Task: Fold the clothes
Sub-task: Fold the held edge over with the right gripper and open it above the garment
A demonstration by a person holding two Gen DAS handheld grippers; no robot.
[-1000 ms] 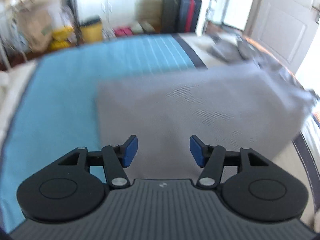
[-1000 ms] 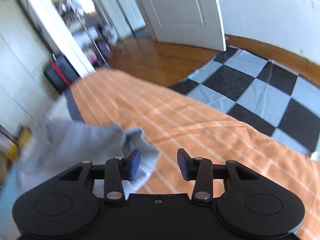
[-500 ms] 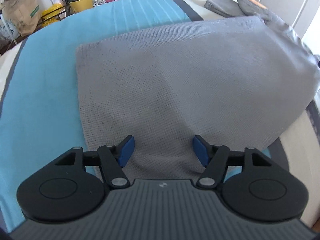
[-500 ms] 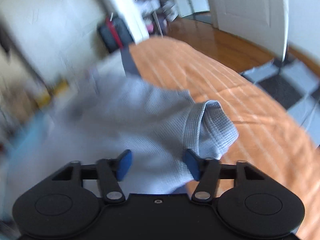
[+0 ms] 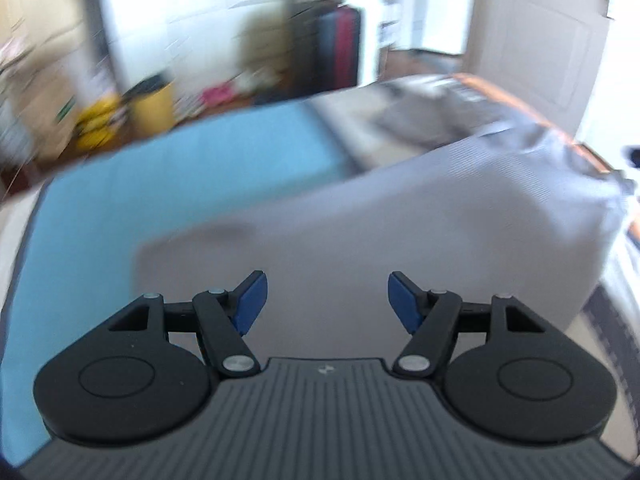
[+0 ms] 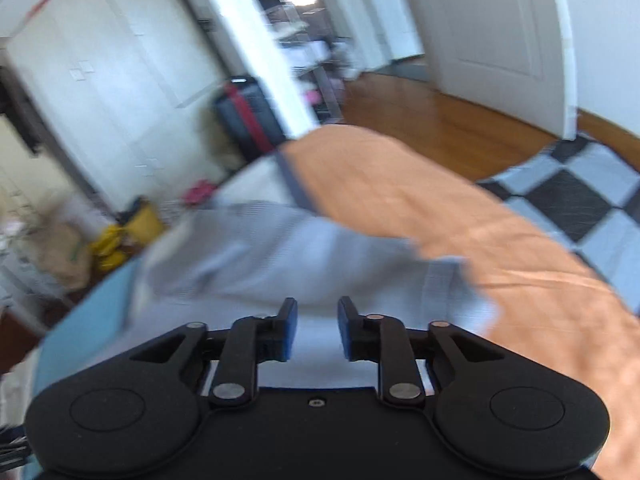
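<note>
A pale grey waffle-knit garment (image 5: 400,232) lies spread on the bed, across the blue part of the cover (image 5: 160,208) and towards the orange part (image 6: 440,208). My left gripper (image 5: 326,300) hovers open over the garment's near edge, nothing between its blue pads. My right gripper (image 6: 316,328) is over the same garment (image 6: 260,260) near its right side. Its jaws stand a narrow gap apart and are opening. Cloth shows through the gap, but the pads do not seem to press on it. Both views are blurred by motion.
A darker grey garment (image 5: 432,120) lies at the far end of the bed. Beyond the bed stand a yellow bin (image 5: 154,106), a dark suitcase (image 5: 332,44) and a white door (image 5: 540,52). A black-and-white checked mat (image 6: 580,208) covers the wooden floor (image 6: 420,120) on the right.
Both views have swung up and shifted, showing more of the room. The right jaws stand closer together than half a second ago. The left jaws are slightly wider.
</note>
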